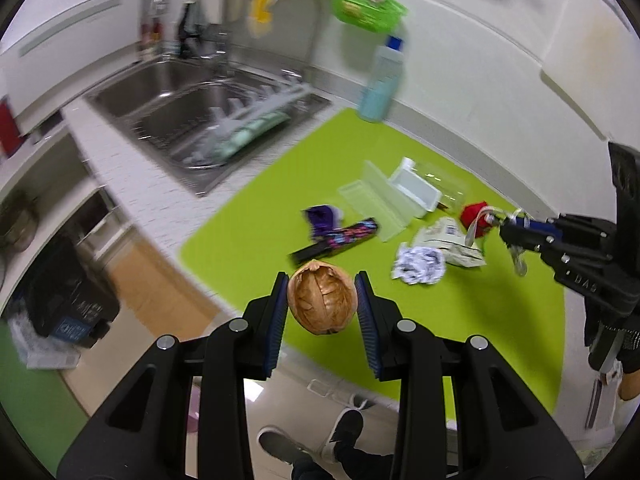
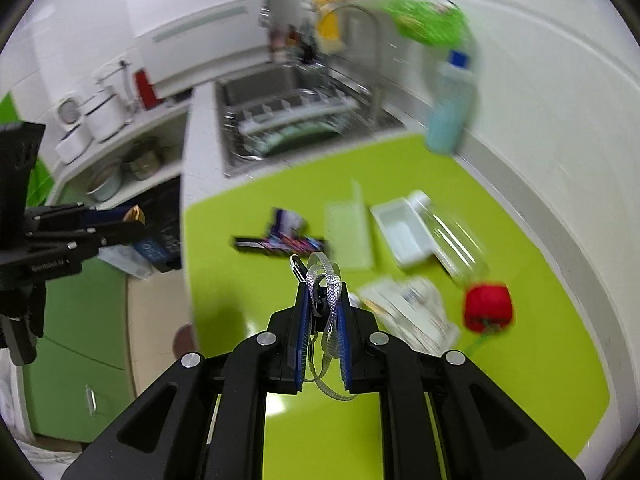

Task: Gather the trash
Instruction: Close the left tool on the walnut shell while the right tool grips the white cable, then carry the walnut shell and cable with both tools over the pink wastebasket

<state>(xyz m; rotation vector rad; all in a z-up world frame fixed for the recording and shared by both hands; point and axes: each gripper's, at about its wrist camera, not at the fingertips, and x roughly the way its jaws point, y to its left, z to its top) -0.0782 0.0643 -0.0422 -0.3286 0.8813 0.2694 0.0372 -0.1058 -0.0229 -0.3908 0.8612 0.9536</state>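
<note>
While both grippers carry a piece of trash, most of the litter is not yet collected from the green mat (image 1: 248, 220), so I judge the job early to midway. Left wrist view: left gripper (image 1: 322, 300) clamped on a brown onion skin (image 1: 322, 303), a papery, rounded, veined husk held above the mat's near edge. On the mat beyond it lie a dark patterned wrapper (image 1: 340, 238), long and glossy; a purple scrap (image 1: 322, 220) just behind that; a crumpled paper ball (image 1: 418, 266), white with grey print; a flattened printed carton (image 1: 452, 242) touching the ball; a clear hinged plastic box (image 1: 376, 200); a white rigid tray (image 1: 414, 188); a red rounded object (image 1: 474, 212) at the mat's far right side. A black bin (image 1: 66, 296) stands on the floor, well left of the mat. Right wrist view: right gripper (image 2: 323, 300), its fingers drawn together on a grey woven lanyard (image 2: 330, 288) with a metal clip (image 2: 299, 267), the strap looping loose below the pads, held over the mat's near half. Clear bottle (image 2: 452, 240) lies beside the tray, far side of the mat; blur hides finer detail. A steel sink (image 2: 288, 120) borders the mat's far left edge.
</note>
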